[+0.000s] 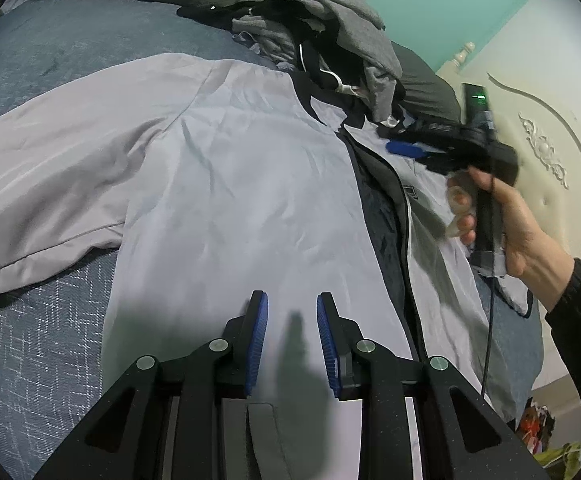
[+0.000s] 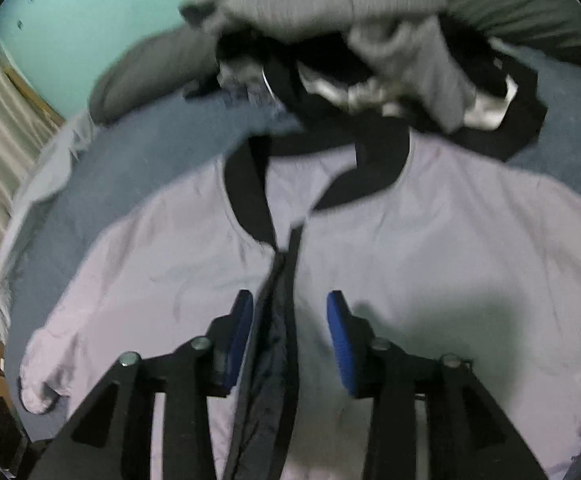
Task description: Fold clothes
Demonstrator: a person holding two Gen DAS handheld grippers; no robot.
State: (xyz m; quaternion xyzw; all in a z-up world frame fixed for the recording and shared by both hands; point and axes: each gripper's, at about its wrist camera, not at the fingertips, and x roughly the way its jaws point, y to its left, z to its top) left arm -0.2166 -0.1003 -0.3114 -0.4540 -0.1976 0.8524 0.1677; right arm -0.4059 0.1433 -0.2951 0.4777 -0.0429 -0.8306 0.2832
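The left wrist camera sits just behind its own black gripper with blue pads [image 1: 292,344] and looks steeply down, from close above, along the pale lilac zip jacket with a black collar [image 1: 230,184] towards the far heap of grey and black clothes [image 1: 330,32]. It also catches the other black handheld gripper [image 1: 404,148] at the right. The right wrist camera, blurred, looks down its blue-padded fingers [image 2: 344,340] at the same jacket's open front [image 2: 430,240] and the same heap [image 2: 370,60].

A bed [image 1: 42,360] with a blue patterned cover, dark grey pillows [image 2: 142,76] against a turquoise wall [image 1: 430,4], and a cream carved headboard [image 1: 546,148].
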